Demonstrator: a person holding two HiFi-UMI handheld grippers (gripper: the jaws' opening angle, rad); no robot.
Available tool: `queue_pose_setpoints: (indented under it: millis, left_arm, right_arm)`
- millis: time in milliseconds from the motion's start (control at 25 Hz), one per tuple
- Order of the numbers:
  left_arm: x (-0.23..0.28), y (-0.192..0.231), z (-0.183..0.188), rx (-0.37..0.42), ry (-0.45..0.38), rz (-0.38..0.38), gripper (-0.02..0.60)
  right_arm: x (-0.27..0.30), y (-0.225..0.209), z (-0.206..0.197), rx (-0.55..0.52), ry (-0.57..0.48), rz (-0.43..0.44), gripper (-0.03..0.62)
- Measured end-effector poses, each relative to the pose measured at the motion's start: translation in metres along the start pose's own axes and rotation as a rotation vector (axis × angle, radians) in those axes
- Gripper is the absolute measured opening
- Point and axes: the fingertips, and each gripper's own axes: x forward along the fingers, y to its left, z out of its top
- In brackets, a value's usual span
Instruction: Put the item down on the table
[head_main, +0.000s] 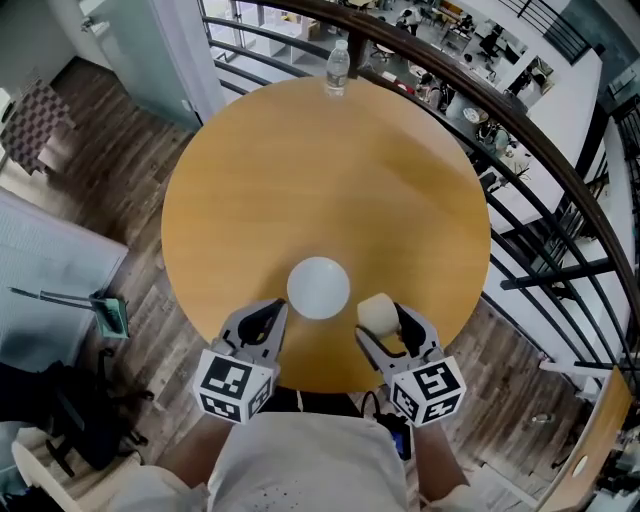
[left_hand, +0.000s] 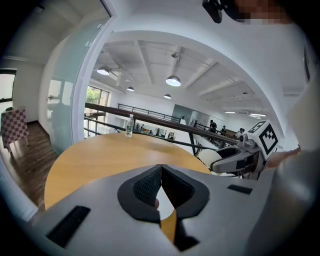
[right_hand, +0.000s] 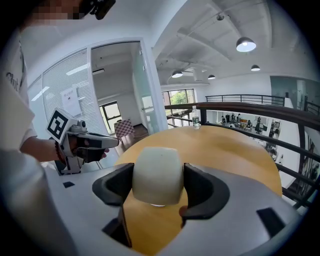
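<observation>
- Nearest us, the left tongs (head_main: 262, 322) (left_hand: 161, 186) are pressed together with nothing between them. They sit over the near rim of the round tabletop (head_main: 300, 180).
- The right tongs (head_main: 383, 322) (right_hand: 159, 184) pinch a cream rounded block (head_main: 376, 312) (right_hand: 157, 175) from both sides. It is over the tabletop near the front edge.
- Just left of the block, a white disc (head_main: 318, 287) lies flat between the two tongs.
- The block hides its own underside, so we cannot tell whether it touches the wood.
- Our own shirt cuts off the nearest part of the rim in the head view.
- Past the disc, a wide stretch of bare wood runs to the far rim.
- A water bottle (head_main: 337, 68) (right_hand: 195, 117) stands upright at that far rim, well apart from both tongs.
- A dark railing (head_main: 520, 130) curves close round the far and right edges.
</observation>
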Motion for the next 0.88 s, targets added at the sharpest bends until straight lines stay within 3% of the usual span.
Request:
queue_pose_setpoints:
  millis: [360, 880]
  left_arm:
    - [0.021, 0.004, -0.022, -0.02, 0.028, -0.008, 0.023]
    - [0.036, 0.016, -0.057, -0.03, 0.074, -0.032, 0.023]
  right_arm:
    - [0.049, 0.012, -0.019, -0.051, 0.085, 0.063, 0.314]
    - [0.118, 0.015, -0.055, -0.074, 0.207, 0.08, 0.314]
